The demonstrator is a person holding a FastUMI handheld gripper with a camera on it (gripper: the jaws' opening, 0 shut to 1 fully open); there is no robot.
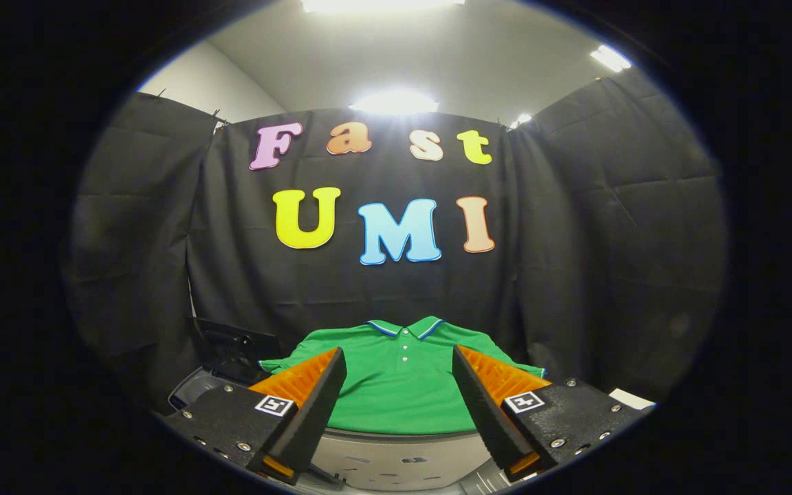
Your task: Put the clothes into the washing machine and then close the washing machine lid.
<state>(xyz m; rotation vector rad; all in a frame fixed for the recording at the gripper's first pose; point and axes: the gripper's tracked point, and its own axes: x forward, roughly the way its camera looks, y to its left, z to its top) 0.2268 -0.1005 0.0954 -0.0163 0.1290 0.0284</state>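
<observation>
Directly ahead of the gripper point(399, 385), in the lower centre of the frame, lies the shirt point(403, 385), spread flat on a pale, round-edged surface that I take to be the top of the washer point(396, 457). The gripper's two fingers are spread wide and hold nothing; black foam pads face inward, with orange ribbed backing behind them, and the shirt shows in the gap between them. Whether the fingertips touch the cloth cannot be told; they appear to hover just above or just short of its near hem. The shirt's long axis runs straight away from the gripper: hem nearest, collar farthest, toward the black wall, so the fingers line up with the garment's centre line. The coming move, in my judgement, is a short advance forward and down to pinch the cloth near the hem or mid-body. The shirt is a bright green polo with a collar trimmed in blue and white, and a short placket with small pale buttons down the middle. Both sleeves are laid out to either side, partly hidden behind the fingers. The cloth looks smooth and thin, and would likely bunch readily under a pinch. At lower left, behind the left finger, stands a dark raised panel point(234, 350), possibly the open lid; this is not certain. No part of the task appears done: the garment lies outside any drum.
</observation>
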